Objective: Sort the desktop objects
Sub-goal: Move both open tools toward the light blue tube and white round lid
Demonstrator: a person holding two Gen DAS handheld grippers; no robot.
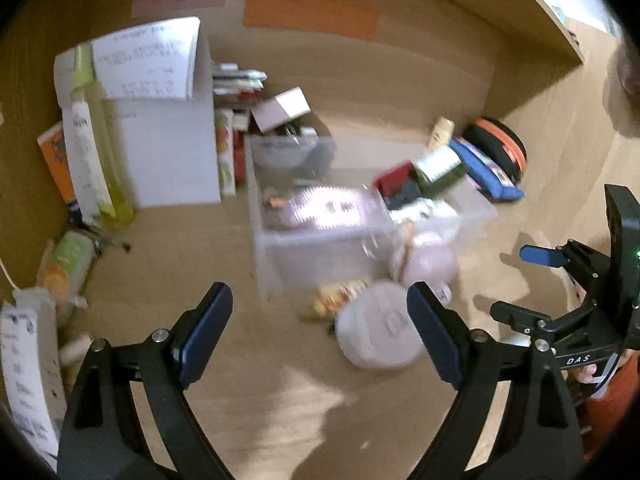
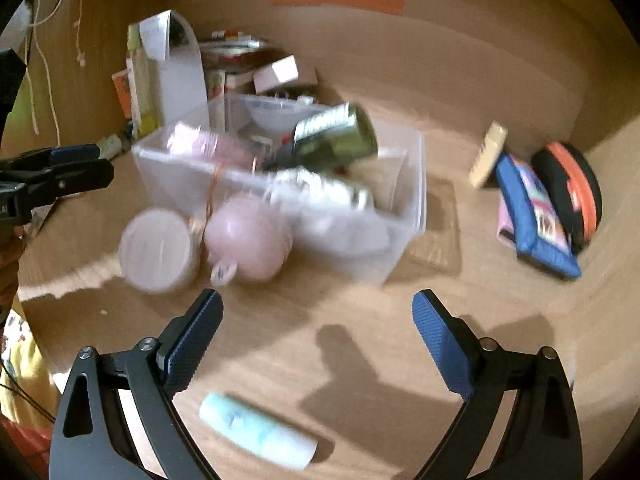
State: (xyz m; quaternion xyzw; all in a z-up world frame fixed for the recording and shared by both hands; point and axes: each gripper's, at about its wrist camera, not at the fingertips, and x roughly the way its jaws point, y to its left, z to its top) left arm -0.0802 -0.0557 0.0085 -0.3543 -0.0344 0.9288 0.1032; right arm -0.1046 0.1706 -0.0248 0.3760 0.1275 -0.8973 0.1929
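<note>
Both grippers are spread wide and empty. My left gripper (image 1: 320,328) hangs above the desk (image 1: 248,400) with a white round lidded container (image 1: 378,328) just beyond its right finger; my right gripper (image 2: 318,332) hangs over bare wood, with a pale mint tube (image 2: 258,430) lying on its side near the front edge, just beside the left finger.

Mid-desk sits a clear plastic bin (image 2: 396,248) crammed with items, a dark green can (image 2: 340,134) tilted on top. A pink round pot (image 2: 246,238) touches the bin's front wall, beside the white container (image 2: 158,250).

Toward the back right corner, a blue pouch (image 2: 532,216) leans against a black-and-orange round case (image 2: 572,188). A white file holder (image 1: 168,152) with papers stands at the back left, with books (image 1: 228,148) beside it. Everything is motion-blurred.
</note>
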